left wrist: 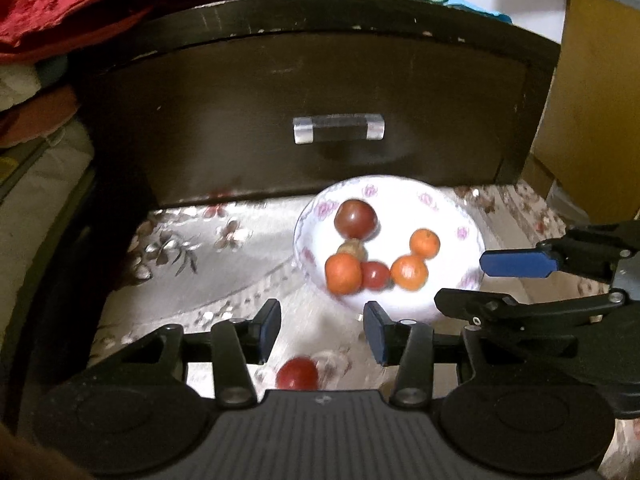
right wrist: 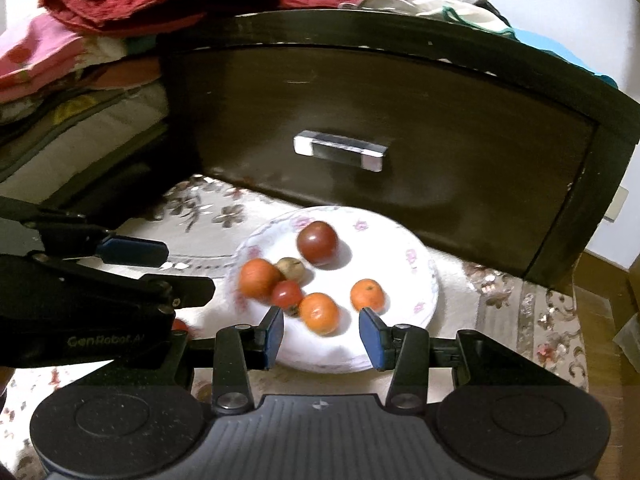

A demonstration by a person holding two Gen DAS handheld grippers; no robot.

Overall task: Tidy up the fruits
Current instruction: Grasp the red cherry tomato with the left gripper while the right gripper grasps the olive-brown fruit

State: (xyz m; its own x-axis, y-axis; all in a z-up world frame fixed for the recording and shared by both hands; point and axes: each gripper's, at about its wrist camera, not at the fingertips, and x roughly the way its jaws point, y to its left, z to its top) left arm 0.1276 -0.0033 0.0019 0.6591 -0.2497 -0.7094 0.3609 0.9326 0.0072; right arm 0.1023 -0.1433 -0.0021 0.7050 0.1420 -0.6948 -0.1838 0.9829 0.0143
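A white flowered plate (left wrist: 440, 220) (right wrist: 404, 280) on the patterned cloth holds several fruits: a dark red tomato (left wrist: 355, 219) (right wrist: 317, 242), three oranges (left wrist: 343, 273) (right wrist: 319, 313), a small red tomato (left wrist: 375, 275) (right wrist: 286, 294) and a brown nut (left wrist: 352, 249) (right wrist: 291, 268). A loose red tomato (left wrist: 298, 374) lies on the cloth just below my open, empty left gripper (left wrist: 322, 330); only its edge (right wrist: 179, 325) shows in the right wrist view. My right gripper (right wrist: 322, 334) is open and empty over the plate's near edge.
A dark wooden drawer front (left wrist: 320, 92) with a silver handle (left wrist: 338, 129) stands right behind the plate. Red cloth and folded bedding (left wrist: 48, 40) pile at the left. A yellow box (left wrist: 596, 112) stands at the right.
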